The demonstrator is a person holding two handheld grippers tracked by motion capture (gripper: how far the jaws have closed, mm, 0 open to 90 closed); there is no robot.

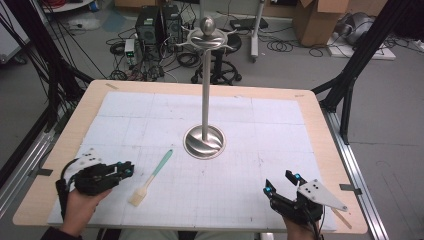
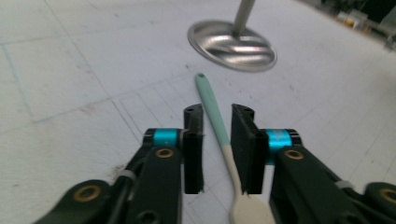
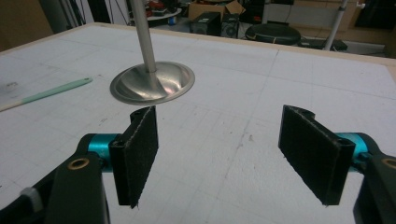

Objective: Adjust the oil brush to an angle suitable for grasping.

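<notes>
A spatula [image 1: 159,167] with a mint-green handle and a cream head lies flat on the white mat, left of centre, its handle pointing toward a metal stand [image 1: 204,143]. The stand has a round base, a tall pole and a ball on top. My left gripper [image 1: 130,168] is just left of the spatula, held by a hand. In the left gripper view the spatula [image 2: 210,100] runs along the narrow gap of my left gripper [image 2: 218,112], whose jaws stand a little apart and untouching. My right gripper [image 1: 279,181] is at the front right, wide open and empty [image 3: 219,116], facing the stand base [image 3: 152,84] and the spatula [image 3: 56,91].
The white gridded mat [image 1: 280,125] covers a wooden table [image 1: 320,130]. A thin wooden stick [image 1: 343,218] lies by the front right corner. Beyond the far edge are computer cases [image 1: 157,25], a stool [image 1: 220,65], cardboard boxes [image 1: 320,20] and black frame legs [image 1: 350,75].
</notes>
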